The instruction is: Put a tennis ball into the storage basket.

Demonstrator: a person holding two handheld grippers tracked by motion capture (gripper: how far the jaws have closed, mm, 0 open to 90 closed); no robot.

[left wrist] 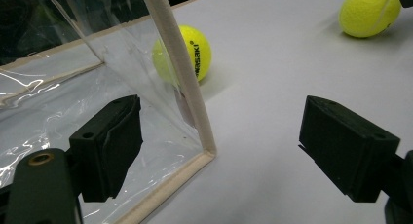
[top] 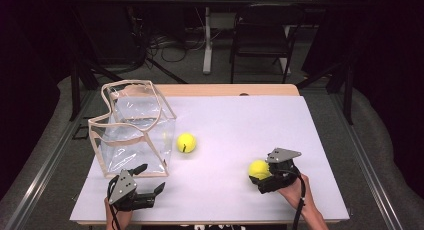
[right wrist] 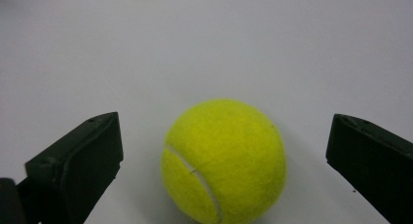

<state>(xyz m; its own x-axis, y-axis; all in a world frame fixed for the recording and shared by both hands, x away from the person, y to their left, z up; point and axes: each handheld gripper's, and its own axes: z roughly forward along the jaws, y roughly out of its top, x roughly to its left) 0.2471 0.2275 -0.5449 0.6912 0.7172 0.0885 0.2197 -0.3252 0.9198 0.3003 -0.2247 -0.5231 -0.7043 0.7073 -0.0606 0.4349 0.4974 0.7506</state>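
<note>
Ball [right wrist: 224, 160] sits dead centre between your right gripper's [right wrist: 221, 173] spread jaws: light, fuzzy, springy, so pinch across its widest middle.

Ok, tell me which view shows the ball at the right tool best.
The right gripper view: the ball sits large between the open right tool, seam clear. The high view shows it small beside that tool. The left gripper view catches it far off.

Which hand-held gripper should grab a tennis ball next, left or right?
Right, probably. The right hand-held gripper is open with a tennis ball sitting between its jaws. The left hand-held gripper is open at the clear bag's corner, farther from the other ball.
</note>
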